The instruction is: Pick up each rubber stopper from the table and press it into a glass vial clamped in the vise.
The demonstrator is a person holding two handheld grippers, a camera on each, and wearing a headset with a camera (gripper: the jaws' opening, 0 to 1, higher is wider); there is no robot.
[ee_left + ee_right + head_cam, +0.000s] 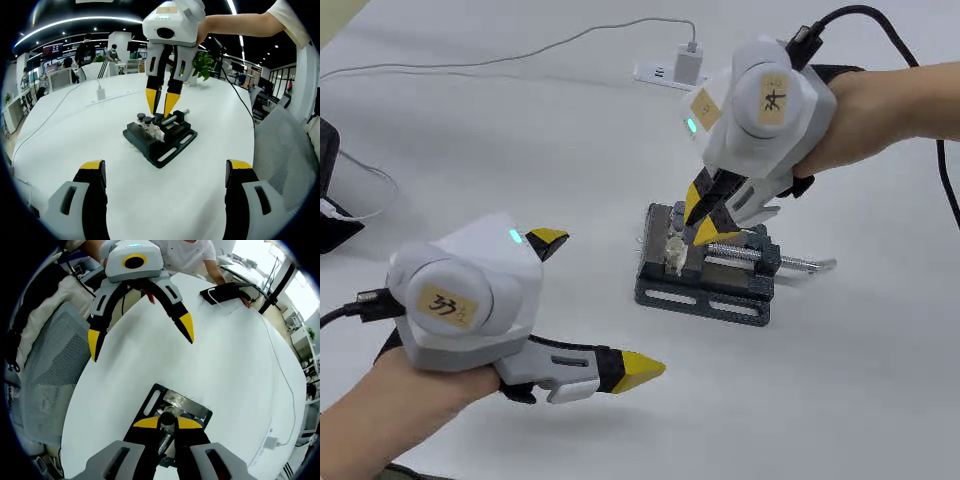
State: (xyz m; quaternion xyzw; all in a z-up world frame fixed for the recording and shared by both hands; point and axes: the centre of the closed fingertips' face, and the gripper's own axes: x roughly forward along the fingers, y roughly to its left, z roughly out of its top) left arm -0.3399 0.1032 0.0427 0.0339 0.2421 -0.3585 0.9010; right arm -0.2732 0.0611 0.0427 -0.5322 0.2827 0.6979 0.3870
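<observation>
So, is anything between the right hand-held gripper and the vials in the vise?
Nothing visible. The right hand-held gripper hangs just above the glass vials clamped in the vise; the left hand-held gripper is off to the side, well apart.

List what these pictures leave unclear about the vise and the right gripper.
- Head view: right gripper partly covers the vials in the vise; count unclear.
- Left gripper view: vials too small to tell which are stoppered.
- Right gripper view: own tips flank a dark stopper; gripped or not, unclear.
</observation>
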